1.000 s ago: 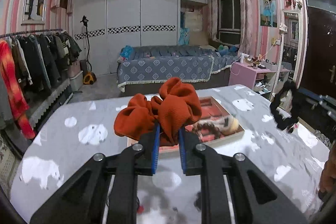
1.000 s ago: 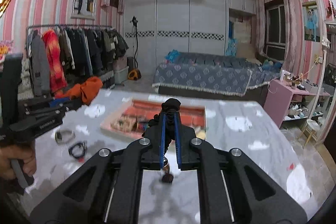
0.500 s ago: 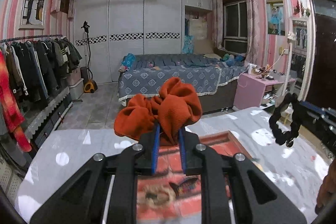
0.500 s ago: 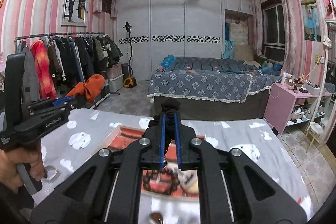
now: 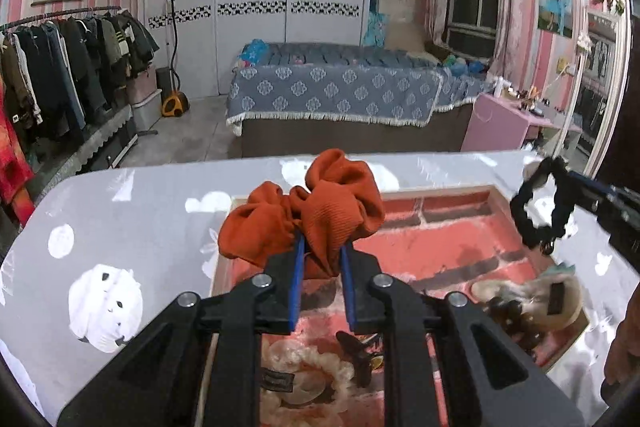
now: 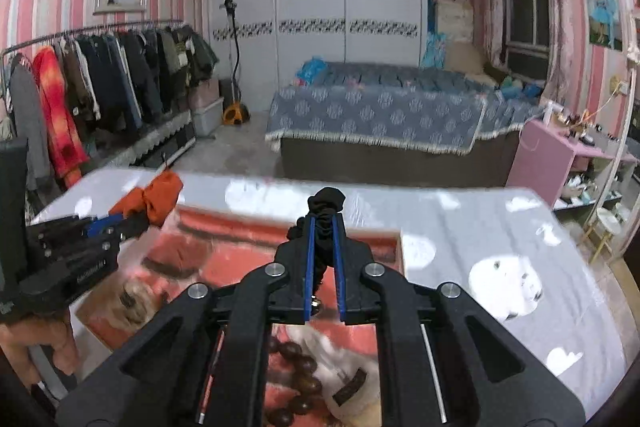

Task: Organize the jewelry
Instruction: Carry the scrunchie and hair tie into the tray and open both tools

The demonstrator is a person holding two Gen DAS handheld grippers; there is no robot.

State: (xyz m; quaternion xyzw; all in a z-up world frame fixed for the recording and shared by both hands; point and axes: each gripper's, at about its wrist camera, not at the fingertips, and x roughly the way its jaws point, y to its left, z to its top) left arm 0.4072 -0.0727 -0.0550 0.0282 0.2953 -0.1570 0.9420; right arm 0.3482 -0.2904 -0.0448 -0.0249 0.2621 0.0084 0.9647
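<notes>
Left claw (image 5: 320,259): lower centre of its frame, pointing forward and down, pads clamped on cloth.
Right claw (image 6: 323,239): lower centre, likewise tilted, pads pinched together.
Hand (image 6: 28,351): lower left, gripping handle.

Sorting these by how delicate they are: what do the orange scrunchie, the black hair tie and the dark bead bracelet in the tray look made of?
Orange scrunchie: soft matte fabric, finely ribbed and gathered in puffy folds. Black hair tie: likely elastic covered in matte black cloth, bunched in small ruffles. Bead bracelet: round dark brown beads with a dull sheen, perhaps wood; blur leaves that open.
</notes>
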